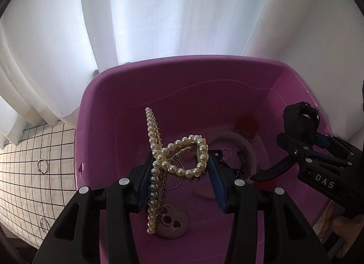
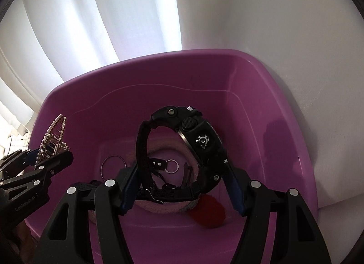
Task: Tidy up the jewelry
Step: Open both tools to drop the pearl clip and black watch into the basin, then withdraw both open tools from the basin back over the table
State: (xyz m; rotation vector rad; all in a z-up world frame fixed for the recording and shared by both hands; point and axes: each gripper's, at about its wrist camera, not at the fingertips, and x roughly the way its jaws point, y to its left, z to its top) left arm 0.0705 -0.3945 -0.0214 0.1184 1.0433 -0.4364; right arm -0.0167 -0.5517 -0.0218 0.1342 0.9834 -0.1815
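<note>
My left gripper [image 1: 182, 179] is shut on a pearl hair claw [image 1: 157, 161], held over the inside of a purple plastic tub [image 1: 127, 95]. My right gripper [image 2: 182, 186] is shut on a black wristwatch [image 2: 200, 136] above the same tub [image 2: 261, 95]. In the left wrist view the right gripper [image 1: 318, 157] with the watch [image 1: 300, 120] hangs at the right. The left gripper [image 2: 45, 152] with the claw [image 2: 55, 132] shows at the left of the right wrist view. On the tub floor lie a pale bangle [image 2: 159, 207], metal rings [image 2: 171, 166], a red piece [image 2: 209, 211] and a round pale brooch [image 1: 170, 223].
White curtains [image 1: 159, 13] hang behind the tub. A white cloth with a black grid [image 1: 29, 173] lies left of the tub, with a metal ring [image 1: 42, 165] on it. A person's hand [image 1: 345, 236] shows at the lower right.
</note>
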